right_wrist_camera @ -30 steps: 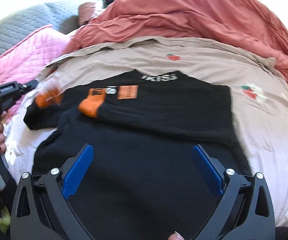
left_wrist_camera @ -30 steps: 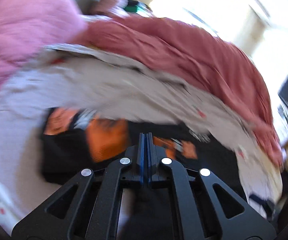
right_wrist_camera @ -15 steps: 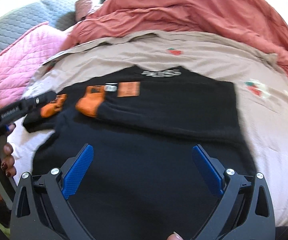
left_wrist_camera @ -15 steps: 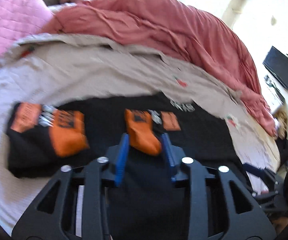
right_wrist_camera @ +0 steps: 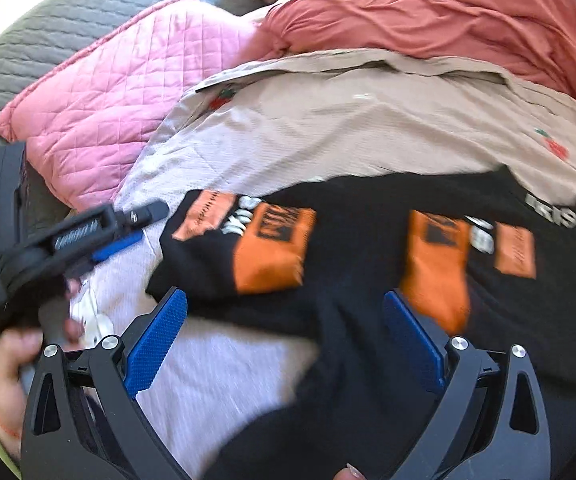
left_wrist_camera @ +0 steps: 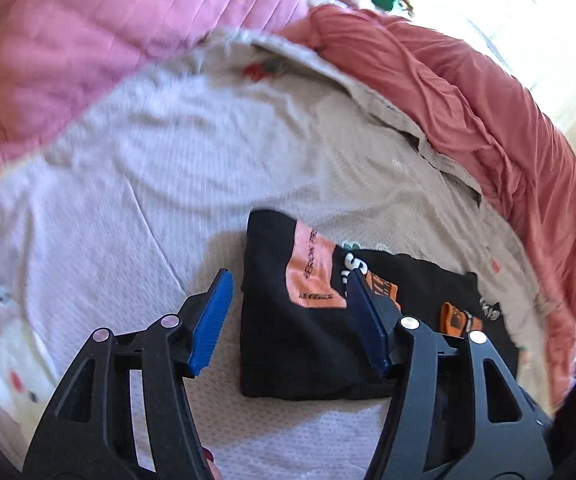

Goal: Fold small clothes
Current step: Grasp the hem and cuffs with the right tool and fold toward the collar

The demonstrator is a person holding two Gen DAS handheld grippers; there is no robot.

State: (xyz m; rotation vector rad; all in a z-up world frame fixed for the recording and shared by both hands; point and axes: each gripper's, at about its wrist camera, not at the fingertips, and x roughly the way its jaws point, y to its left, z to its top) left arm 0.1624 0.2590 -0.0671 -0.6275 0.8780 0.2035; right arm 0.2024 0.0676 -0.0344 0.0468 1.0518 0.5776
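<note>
- A pink quilted pillow (right_wrist_camera: 128, 92) lies at the far left of the bed, a grey quilted cover (right_wrist_camera: 48, 40) behind it, and a heap of coral-red bedding (right_wrist_camera: 447, 16) runs along the far side.
- The beige sheet (right_wrist_camera: 347, 136), printed with small strawberries, is what your work lies on.
- The black garment (right_wrist_camera: 367, 280) with orange patches lies flat on that sheet, one sleeve (left_wrist_camera: 288, 300) folded out at its left end.
- Your left gripper (left_wrist_camera: 289, 320) hangs with its blue pads spread wide on either side of that sleeve, gripping nothing; whether the right pad touches the cloth cannot be told.
- Your right gripper (right_wrist_camera: 288, 344) is just as wide apart and empty over the garment's lower left; your left hand (right_wrist_camera: 12, 364) shows at its frame's edge.
</note>
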